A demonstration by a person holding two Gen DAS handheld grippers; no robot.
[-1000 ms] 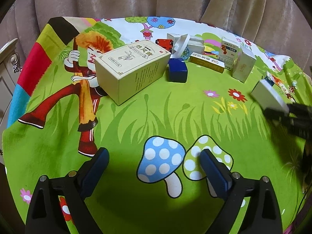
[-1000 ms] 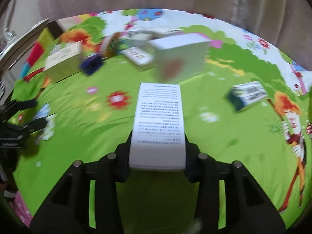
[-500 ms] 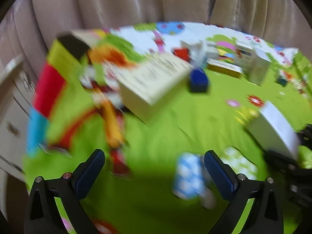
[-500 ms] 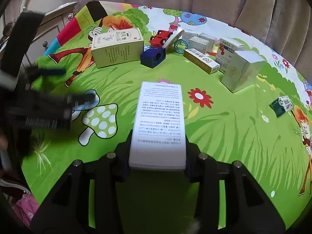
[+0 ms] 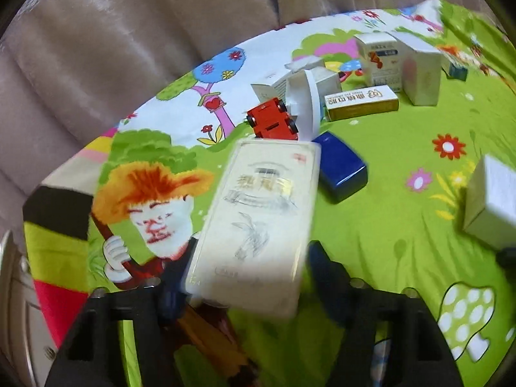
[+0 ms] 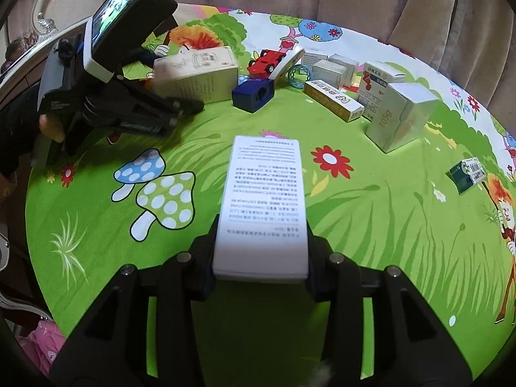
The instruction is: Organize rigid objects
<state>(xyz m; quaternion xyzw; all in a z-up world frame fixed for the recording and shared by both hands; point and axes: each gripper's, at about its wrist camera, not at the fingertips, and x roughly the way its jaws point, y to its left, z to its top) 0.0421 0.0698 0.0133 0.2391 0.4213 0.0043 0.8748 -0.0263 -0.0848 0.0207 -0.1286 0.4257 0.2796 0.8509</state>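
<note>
My right gripper (image 6: pixel 261 254) is shut on a white printed box (image 6: pixel 264 200) and holds it above the green cartoon cloth; the box also shows at the right edge of the left wrist view (image 5: pixel 493 206). My left gripper (image 5: pixel 245 277) is open, its fingers either side of the near end of a large beige box (image 5: pixel 258 222) that lies on the cloth. I cannot tell if the pads touch it. From the right wrist view the left gripper (image 6: pixel 190 106) reaches the beige box (image 6: pixel 196 74) from the left.
Behind the beige box lie a red toy car (image 5: pixel 272 119), a blue block (image 5: pixel 342 171), a white round lid (image 5: pixel 306 96), a yellow-white carton (image 5: pixel 361 101) and several upright white boxes (image 6: pixel 400 116). A small green box (image 6: pixel 467 174) lies at the right. Curtains hang behind.
My left gripper has swung left and forward until the beige box sits between its open fingers. My right gripper keeps holding the white box, nearly still.
</note>
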